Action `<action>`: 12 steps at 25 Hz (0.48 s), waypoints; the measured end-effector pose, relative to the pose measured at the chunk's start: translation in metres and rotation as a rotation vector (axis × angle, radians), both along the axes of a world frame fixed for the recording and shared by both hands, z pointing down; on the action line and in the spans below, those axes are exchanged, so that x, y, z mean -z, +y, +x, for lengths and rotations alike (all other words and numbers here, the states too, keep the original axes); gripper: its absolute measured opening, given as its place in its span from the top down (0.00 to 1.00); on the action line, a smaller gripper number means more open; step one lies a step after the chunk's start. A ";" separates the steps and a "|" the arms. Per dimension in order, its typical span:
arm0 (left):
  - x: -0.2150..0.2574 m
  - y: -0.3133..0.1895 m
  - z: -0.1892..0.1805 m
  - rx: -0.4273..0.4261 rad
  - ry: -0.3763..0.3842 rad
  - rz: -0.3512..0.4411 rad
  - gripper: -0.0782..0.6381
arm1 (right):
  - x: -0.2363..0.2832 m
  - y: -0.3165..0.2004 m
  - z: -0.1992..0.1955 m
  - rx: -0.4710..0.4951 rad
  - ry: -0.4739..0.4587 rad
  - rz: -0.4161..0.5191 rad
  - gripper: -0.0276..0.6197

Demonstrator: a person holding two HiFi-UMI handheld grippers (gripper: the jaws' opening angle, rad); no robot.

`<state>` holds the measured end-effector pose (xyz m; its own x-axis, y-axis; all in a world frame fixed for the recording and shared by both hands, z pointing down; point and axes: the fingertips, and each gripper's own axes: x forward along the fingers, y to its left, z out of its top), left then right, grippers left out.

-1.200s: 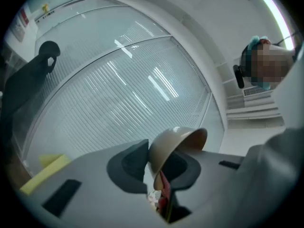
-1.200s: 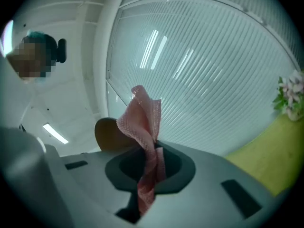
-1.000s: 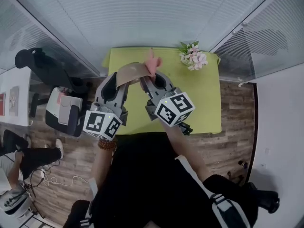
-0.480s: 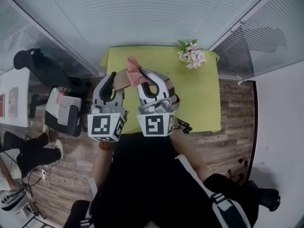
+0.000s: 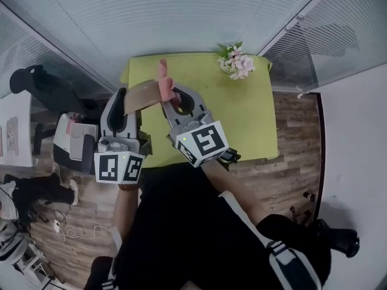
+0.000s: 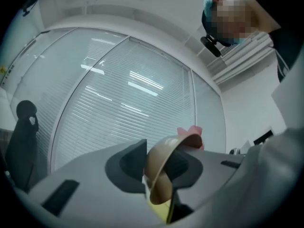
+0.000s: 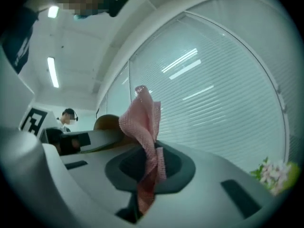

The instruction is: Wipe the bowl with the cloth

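Left gripper [image 5: 129, 104]: jaws pinch the rim of the bowl [image 6: 164, 165] and carry it in the air. They have just eased open a little, with the rim between them and the pads on it. The bowl is tipped on edge. Its mouth seems to face the right gripper's side, but that is hard to confirm.

Right gripper [image 5: 175, 95]: jaws clamped hard on the cloth [image 7: 142, 127], with nothing else between them. The cloth's long axis runs along the gripper's own line, so the free end sticks out past the jaw tips and stands up.

Key relation: the cloth tip sits just right of the bowl, by its far rim. I can't tell whether it touches or stops just short. From the right gripper the bowl lies to the left and close. My read is that the next move is a short sideways push of the cloth into the bowl's wall, done by the right hand while the left steadies the bowl.

Bowl: tan-brown, smooth, thin-walled, with a round rim. It looks rigid, likely plastic.
Cloth: pink, with an open mesh or waffle weave. It is limp and folded into a narrow strip, so it will probably buckle if pushed end-on.

Below the bowl is the table [image 5: 242, 119], with a flat yellow-green top. Well right of the bowl, at the table's far corner, are flowers [image 5: 237, 62], a small pink-white bunch.
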<state>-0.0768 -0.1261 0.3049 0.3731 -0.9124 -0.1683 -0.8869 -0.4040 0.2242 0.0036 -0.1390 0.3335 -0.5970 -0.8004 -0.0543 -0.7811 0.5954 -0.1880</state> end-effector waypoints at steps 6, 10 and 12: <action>-0.010 -0.001 -0.010 -0.028 0.245 -0.070 0.78 | -0.015 -0.003 -0.005 0.102 -0.254 -0.204 0.93; -0.018 -0.003 -0.014 -0.068 0.419 -0.109 0.78 | -0.022 -0.004 -0.008 0.171 -0.420 -0.326 0.93; -0.022 -0.005 -0.015 -0.093 0.476 -0.119 0.78 | -0.028 -0.004 -0.010 0.211 -0.506 -0.395 0.93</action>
<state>-0.0920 -0.1309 0.3266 0.3611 -0.9021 -0.2362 -0.6362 -0.4235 0.6449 -0.0062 -0.1427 0.3610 -0.7211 -0.6862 -0.0955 -0.4140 0.5373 -0.7348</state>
